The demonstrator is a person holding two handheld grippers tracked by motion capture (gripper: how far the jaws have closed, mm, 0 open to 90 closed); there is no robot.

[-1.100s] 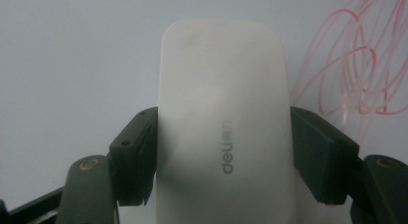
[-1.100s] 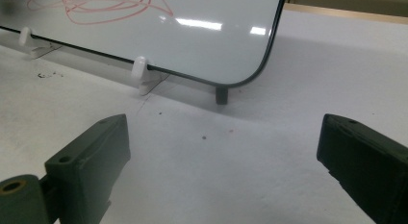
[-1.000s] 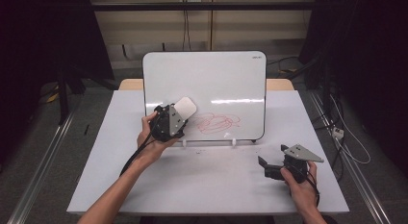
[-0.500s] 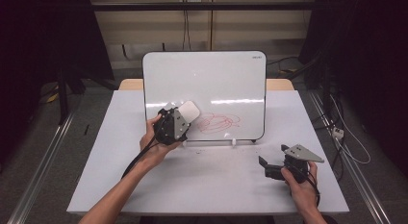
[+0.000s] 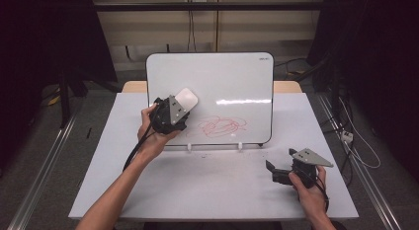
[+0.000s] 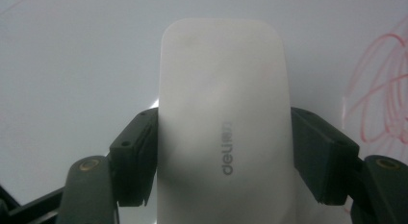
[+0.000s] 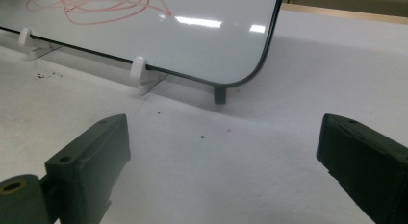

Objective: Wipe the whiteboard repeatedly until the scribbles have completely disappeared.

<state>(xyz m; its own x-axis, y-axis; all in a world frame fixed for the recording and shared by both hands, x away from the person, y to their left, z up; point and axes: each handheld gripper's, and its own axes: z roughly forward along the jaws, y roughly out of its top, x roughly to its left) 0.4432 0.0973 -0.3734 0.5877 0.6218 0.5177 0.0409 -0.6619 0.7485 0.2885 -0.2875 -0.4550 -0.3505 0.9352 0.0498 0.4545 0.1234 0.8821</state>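
A whiteboard [image 5: 232,82] stands upright on the white table, with a red scribble [image 5: 221,126] on its lower middle. My left gripper [image 5: 184,102] is shut on a white eraser [image 5: 184,98] and holds it against the board, just left of the scribble. In the left gripper view the eraser [image 6: 223,123] sits clamped between both jaws, and the red scribble [image 6: 380,94] lies to its right. My right gripper [image 5: 272,172] rests low on the table at the front right, open with nothing in it. The right gripper view looks at the board's lower corner [image 7: 250,75] and part of the scribble [image 7: 96,5].
Two white clip feet [image 7: 140,72] and a dark peg [image 7: 220,94] hold the board up. Small dark specks lie on the table [image 7: 192,152] before the board. A wooden edge [image 5: 286,86] shows behind it. Cables and metal rails run along the floor on both sides.
My left gripper has carried the eraser a little to the right along the board, toward the red scribble. The right gripper has stayed where it was.
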